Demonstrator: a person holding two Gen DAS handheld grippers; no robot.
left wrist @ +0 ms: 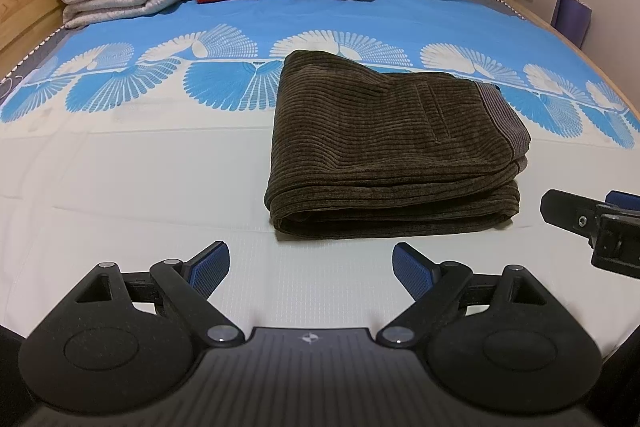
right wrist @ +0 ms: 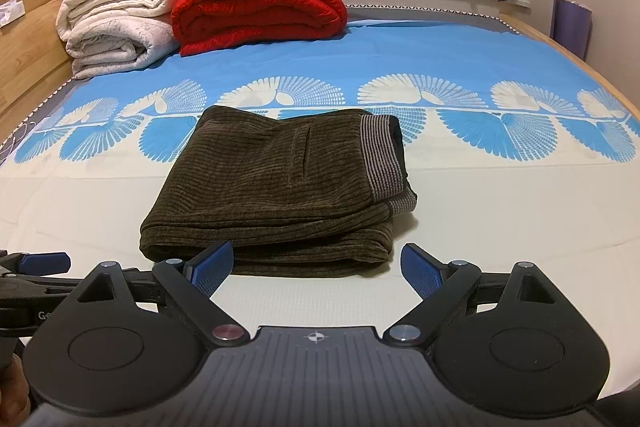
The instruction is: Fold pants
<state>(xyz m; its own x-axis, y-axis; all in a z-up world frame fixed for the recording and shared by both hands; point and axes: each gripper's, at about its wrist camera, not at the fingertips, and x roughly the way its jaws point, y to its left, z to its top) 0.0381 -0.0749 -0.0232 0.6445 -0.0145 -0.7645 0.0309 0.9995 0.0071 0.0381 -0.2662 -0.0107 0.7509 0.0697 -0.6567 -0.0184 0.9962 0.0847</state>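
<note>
both our black two-finger grippers, left (left wrist: pixel 310 269) and right (right wrist: pixel 316 269), sit spread wide and empty just short of the dark brown corduroy pants (right wrist: pixel 280 187), folded on the blue-and-cream bedsheet (right wrist: pixel 500 195). thick, soft, floppy cloth; we'd pinch its stacked near edge.

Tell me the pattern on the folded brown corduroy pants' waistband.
Fine grey-and-dark stripes on the waistband, clearest in the right wrist view.
</note>
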